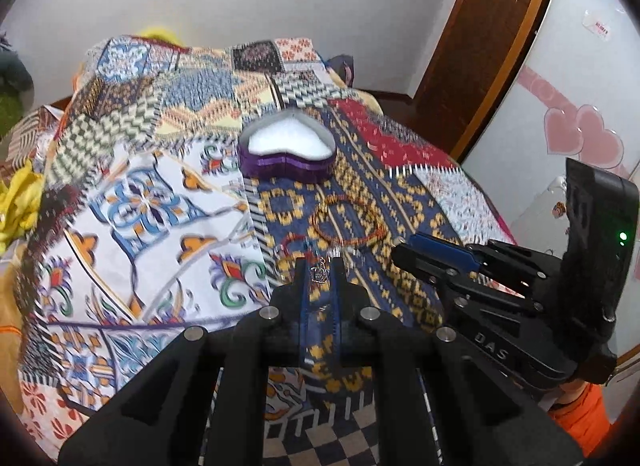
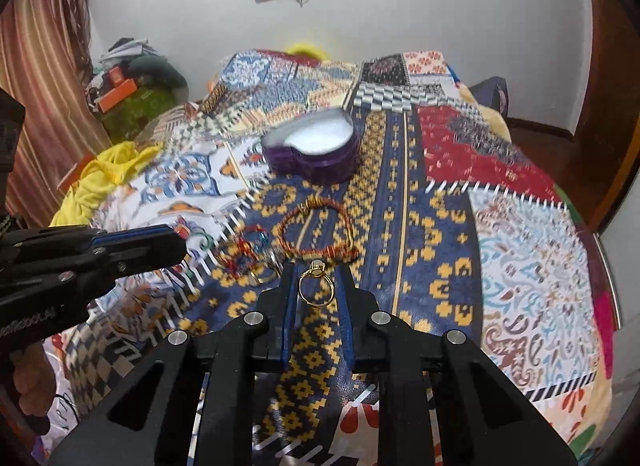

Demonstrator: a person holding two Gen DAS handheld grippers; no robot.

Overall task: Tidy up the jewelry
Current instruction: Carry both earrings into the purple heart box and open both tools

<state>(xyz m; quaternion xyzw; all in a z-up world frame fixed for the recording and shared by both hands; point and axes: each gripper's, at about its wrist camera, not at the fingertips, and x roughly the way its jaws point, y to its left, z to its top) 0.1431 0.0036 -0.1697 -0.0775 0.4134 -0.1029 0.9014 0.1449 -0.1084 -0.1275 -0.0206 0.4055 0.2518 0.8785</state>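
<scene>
Shiny gold metal ring [image 2: 313,285]; glossy purple box [image 1: 286,147]; woven cloth bedspread [image 2: 500,234].

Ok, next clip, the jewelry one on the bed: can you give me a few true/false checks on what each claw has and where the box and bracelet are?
1. The right claw grips a gold ring. True.
2. The left claw is empty. False: a small silver crown-shaped piece sits between its fingers.
3. The purple heart-shaped box is open, with a white lining. True.
4. The beaded bracelet lies inside the box. False: it lies on the patchwork bedspread, nearer the claws than the box.
5. The box already holds a ring. False: only white lining shows inside.
</scene>
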